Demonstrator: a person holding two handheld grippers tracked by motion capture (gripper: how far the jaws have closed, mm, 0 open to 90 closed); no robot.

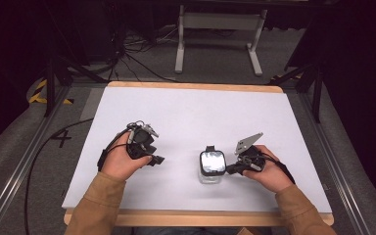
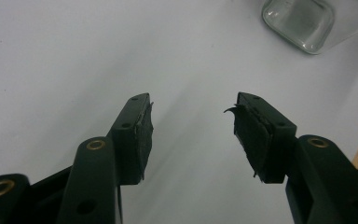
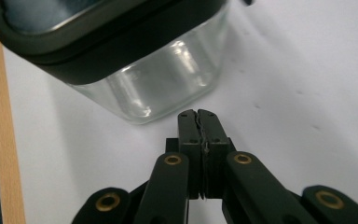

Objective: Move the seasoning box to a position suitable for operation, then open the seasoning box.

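High view: square glass jar [image 1: 211, 169] with a dark-rimmed lid [image 1: 212, 162] stands upright on the white table [image 1: 186, 112], near the front edge, right of centre. I have the right gripper [image 1: 231, 169] just beside its right wall, tips close to the glass; can't tell if they touch. Left gripper [image 1: 155, 159] sits well apart to the left, over bare table.

Right gripper view: jaws pressed fully together, nothing between them, tips aimed at the jar's lower glass wall [image 3: 168, 79], just short of it. Left gripper view: jaws stand apart, empty, with the jar [image 2: 298, 23] off at the top right.

Step in hand, my read: approach or nudge, no grasp yet. Right tool is closed next to the jar, so it can only push. Next move probably calls for opening the right jaws wide enough to span the jar body or the lid edge, or bringing the open left gripper across to steady the glass.

Orientation: jar's long axis is vertical, mouth and lid facing up, lid seated flat. A small tab [image 1: 209, 148] on the lid points away from me, toward the far side.
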